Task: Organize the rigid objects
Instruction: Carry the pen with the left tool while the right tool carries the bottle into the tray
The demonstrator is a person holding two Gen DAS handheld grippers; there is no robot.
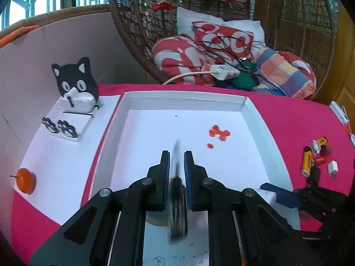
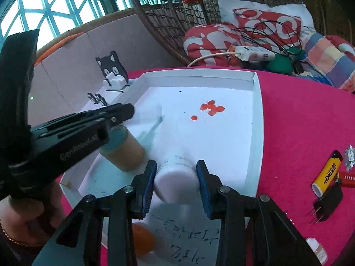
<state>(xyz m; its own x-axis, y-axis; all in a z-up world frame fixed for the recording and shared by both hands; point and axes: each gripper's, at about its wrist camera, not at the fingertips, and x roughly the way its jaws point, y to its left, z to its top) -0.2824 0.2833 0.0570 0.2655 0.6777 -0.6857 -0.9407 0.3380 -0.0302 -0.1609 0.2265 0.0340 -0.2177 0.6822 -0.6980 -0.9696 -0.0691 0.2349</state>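
Note:
A white tray lies on the pink cloth; it also shows in the right wrist view. My left gripper is shut on a thin dark blurred object over the tray's near part. In the right wrist view the left gripper reaches in from the left above a tan cylinder with a teal cap lying in the tray. My right gripper is shut on a white cylindrical bottle over the tray's near end. An orange object lies below it.
A black cat stand and an orange pushpin sit on a white board at the left. A yellow lighter, a black plug and a small bottle lie on the cloth at the right. Red stains mark the tray floor. Cushions and cables lie behind.

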